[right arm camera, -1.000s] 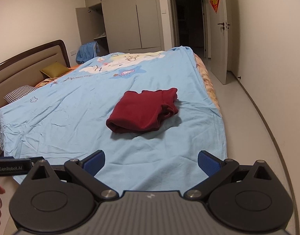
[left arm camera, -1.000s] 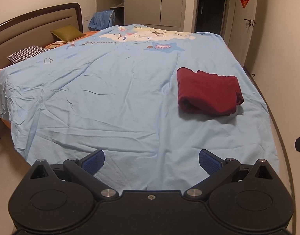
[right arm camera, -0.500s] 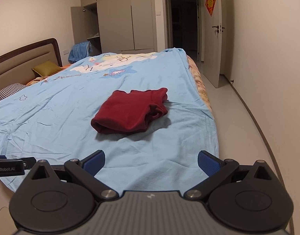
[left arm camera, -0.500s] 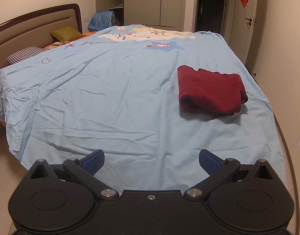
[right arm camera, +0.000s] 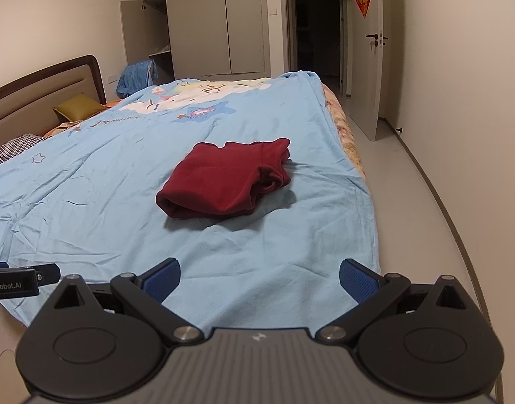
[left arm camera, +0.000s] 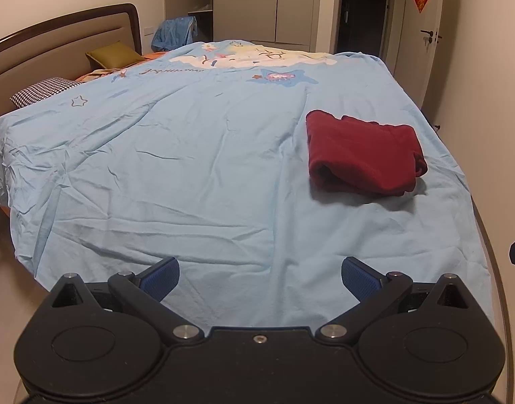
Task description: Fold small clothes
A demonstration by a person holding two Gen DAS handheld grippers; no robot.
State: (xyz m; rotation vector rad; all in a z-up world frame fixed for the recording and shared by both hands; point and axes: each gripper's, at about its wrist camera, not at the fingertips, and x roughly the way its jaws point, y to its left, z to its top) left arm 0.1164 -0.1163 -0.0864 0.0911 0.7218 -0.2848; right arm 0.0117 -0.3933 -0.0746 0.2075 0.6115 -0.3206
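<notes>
A dark red garment [left arm camera: 363, 156] lies folded in a compact bundle on the light blue bedsheet [left arm camera: 190, 168], near the bed's right side. It also shows in the right wrist view [right arm camera: 225, 178]. My left gripper [left arm camera: 260, 276] is open and empty, held above the bed's near edge, well short of the garment. My right gripper [right arm camera: 259, 276] is open and empty, also back from the garment. The left gripper's body [right arm camera: 18, 279] shows at the left edge of the right wrist view.
The headboard [left arm camera: 55, 43], a checked pillow [left arm camera: 42, 91] and an olive cushion [left arm camera: 114, 54] are at the far left. A wardrobe [right arm camera: 217, 23], blue clothing [right arm camera: 138, 77] and a doorway [right arm camera: 316, 30] stand behind. Bare floor [right arm camera: 408, 175] runs along the bed's right side.
Both grippers have shifted slightly, so the view has moved a little. The red garment has stayed folded in place, and both grippers have stayed open.
</notes>
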